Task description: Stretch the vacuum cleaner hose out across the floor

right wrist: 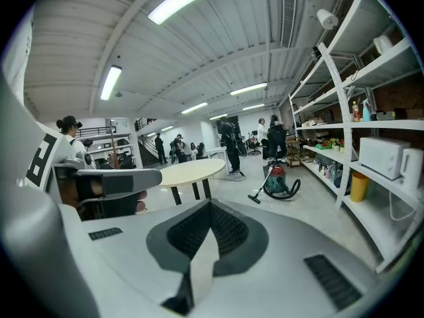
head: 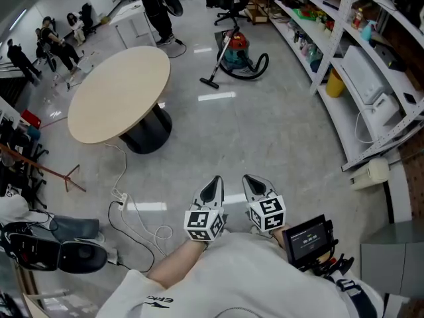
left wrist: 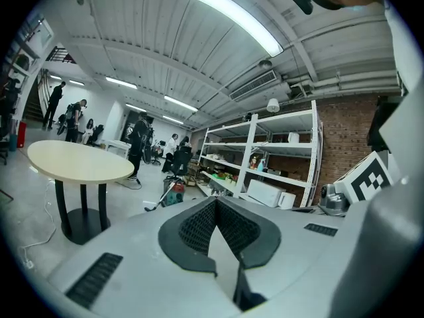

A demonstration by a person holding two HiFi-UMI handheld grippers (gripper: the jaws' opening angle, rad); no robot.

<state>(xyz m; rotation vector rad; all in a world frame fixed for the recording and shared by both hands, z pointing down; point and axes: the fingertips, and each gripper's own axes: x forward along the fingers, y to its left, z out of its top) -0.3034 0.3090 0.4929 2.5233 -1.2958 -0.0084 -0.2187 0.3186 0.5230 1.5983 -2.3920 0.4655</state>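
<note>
1. Two tongs, both pinched fully together with nothing between them: the left tongs and the right tongs sit side by side just in front of the person's chest, tips pointing out over the floor
2. Each gripper view says the same, the dark ribbed pads on the left meet at the tip, and on the right it's an identical closed wedge
3. Vacuum cleaner, red lid over a teal drum, stands way across the floor next to the shelving, well apart from both tongs
4. Its black hose lies curled in a loop round the drum, and the wand slants down to a floor head on the drum's left
5. Writing-wise there's not much: the marker cubes carry black-and-white square patterns and no words, the little screen by the right wrist shows pale digits too small to read, and there's a dark logo on the white sleeve that I can't make out
6. Round beige table on a dark pedestal sits left of the cleaner, and a white cable runs from its foot to a power strip
</note>
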